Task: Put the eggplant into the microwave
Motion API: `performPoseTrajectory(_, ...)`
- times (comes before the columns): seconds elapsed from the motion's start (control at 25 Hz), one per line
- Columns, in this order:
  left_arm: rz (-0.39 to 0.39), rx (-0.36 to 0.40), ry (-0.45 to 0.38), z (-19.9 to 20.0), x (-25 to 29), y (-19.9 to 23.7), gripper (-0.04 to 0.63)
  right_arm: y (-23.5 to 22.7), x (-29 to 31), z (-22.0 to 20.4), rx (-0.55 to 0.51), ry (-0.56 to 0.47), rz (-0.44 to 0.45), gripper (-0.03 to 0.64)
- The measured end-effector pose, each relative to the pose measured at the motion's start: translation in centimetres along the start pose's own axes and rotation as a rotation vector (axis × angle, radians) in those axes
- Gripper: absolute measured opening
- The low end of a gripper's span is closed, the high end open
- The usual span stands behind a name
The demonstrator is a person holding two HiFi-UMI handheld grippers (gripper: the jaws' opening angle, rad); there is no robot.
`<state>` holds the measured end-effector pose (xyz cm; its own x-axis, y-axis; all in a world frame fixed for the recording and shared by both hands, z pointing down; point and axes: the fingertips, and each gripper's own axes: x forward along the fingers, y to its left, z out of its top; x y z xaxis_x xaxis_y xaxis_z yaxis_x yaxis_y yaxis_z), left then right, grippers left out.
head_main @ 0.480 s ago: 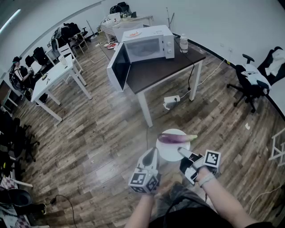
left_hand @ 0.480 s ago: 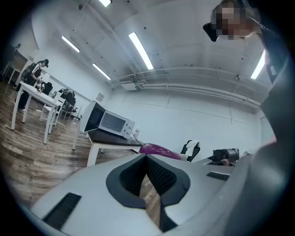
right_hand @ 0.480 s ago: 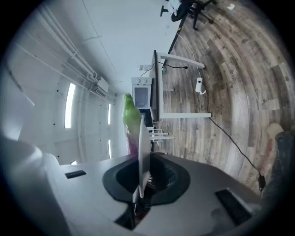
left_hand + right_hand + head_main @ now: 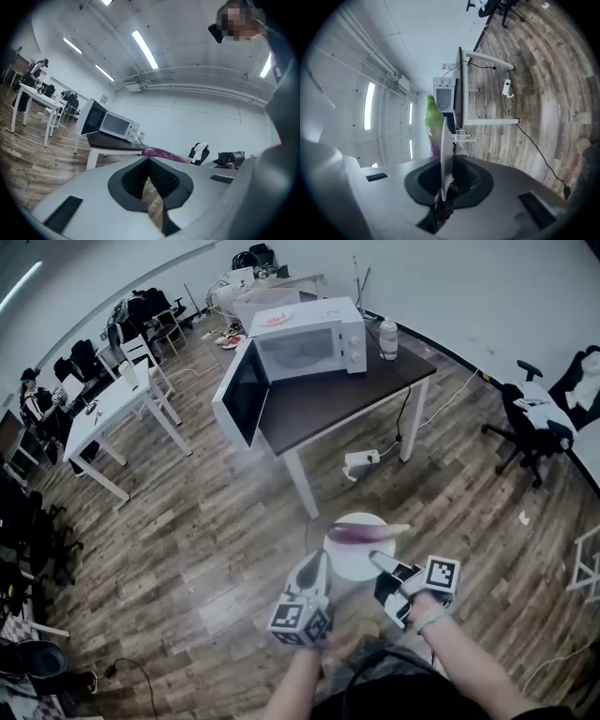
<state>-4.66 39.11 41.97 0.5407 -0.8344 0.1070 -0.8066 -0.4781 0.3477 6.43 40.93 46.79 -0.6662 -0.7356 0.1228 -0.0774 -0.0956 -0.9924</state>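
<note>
A purple eggplant (image 4: 361, 533) with a green stem lies on a white plate (image 4: 354, 559), carried above the wood floor. My right gripper (image 4: 380, 562) is shut on the plate's near rim; in the right gripper view the plate (image 4: 446, 150) stands edge-on between the jaws, with the eggplant (image 4: 432, 119) beyond. My left gripper (image 4: 318, 567) hovers just left of the plate, shut and empty; its own view shows the eggplant (image 4: 161, 153) past the tips. The white microwave (image 4: 305, 341) sits on a dark table (image 4: 352, 395) ahead, its door (image 4: 242, 393) swung open to the left.
A clear bottle (image 4: 387, 337) stands right of the microwave. A power strip (image 4: 361, 459) and cables lie under the table. White desks (image 4: 111, 413) and a seated person (image 4: 33, 395) are at the left, an office chair (image 4: 530, 423) at the right.
The table and microwave have shifted slightly left and nearer in the head view. Both grippers and the plate with the eggplant keep their places relative to me.
</note>
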Motion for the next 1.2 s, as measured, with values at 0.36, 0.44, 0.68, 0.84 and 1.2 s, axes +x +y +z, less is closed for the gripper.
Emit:
performPoseTrajectory(0.36,0.024,-0.009,-0.007,0.3,3.9,0.4,0.000,0.5,2.1,3.9,-0.001,0.025,0.019,0.026)
performPoseTrajectory(0.44,0.032,-0.009,-0.011,0.5,4.4,0.6,0.000,0.6,2.5,4.6,-0.002,0.029,0.018,0.026)
performPoseTrajectory(0.68,0.051,-0.008,-0.011,0.8,5.8,1.4,0.000,0.4,3.7,6.2,0.011,0.033,0.016,0.026)
performPoseTrajectory(0.84,0.053,-0.006,-0.005,1.3,7.3,2.5,0.000,0.4,5.2,7.2,0.023,0.041,0.016,0.026)
performPoseTrajectory(1.2,0.039,0.002,-0.001,3.7,13.1,6.4,0.000,1.7,10.5,11.2,0.019,0.056,0.025,0.026)
